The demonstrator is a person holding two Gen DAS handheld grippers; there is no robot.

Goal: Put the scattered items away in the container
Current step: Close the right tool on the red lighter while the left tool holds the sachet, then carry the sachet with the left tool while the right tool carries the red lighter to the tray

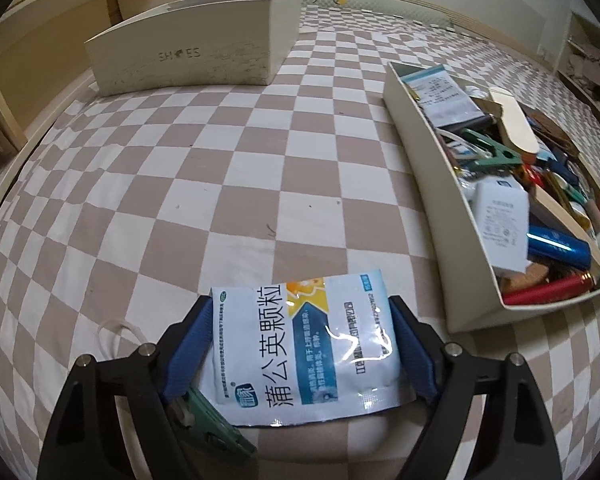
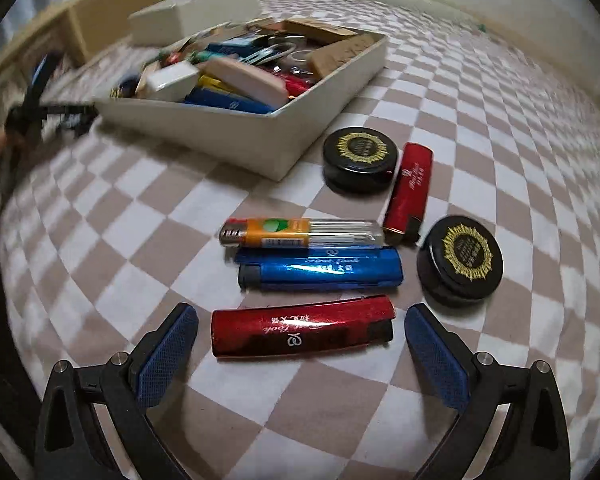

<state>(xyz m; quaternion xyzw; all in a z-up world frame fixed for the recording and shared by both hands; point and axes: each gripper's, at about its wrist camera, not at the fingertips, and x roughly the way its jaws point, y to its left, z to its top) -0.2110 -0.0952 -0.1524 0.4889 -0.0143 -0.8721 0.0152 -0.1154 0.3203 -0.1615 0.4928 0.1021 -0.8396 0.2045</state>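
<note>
In the left wrist view a blue-and-white medicine sachet (image 1: 304,348) lies flat on the checked cloth between my left gripper's (image 1: 300,304) blue pads, and both its side edges meet the pads. The cream container (image 1: 432,184), full of lighters, clips and packets, stands to the right of it. In the right wrist view my right gripper (image 2: 302,312) is open around a red lighter (image 2: 300,328), with a gap at each end. Beyond it lie a blue lighter (image 2: 320,270), an orange-and-clear lighter (image 2: 300,232), a second red lighter (image 2: 410,188) and two black round tins (image 2: 360,152) (image 2: 460,256).
A cream box marked SHOES (image 1: 188,56) stands at the far left of the bed. A green clip (image 1: 212,420) lies under the left finger, and a white cord (image 1: 116,328) lies to its left. The container (image 2: 220,132) sits behind the lighters. Wooden shelving runs along the far left.
</note>
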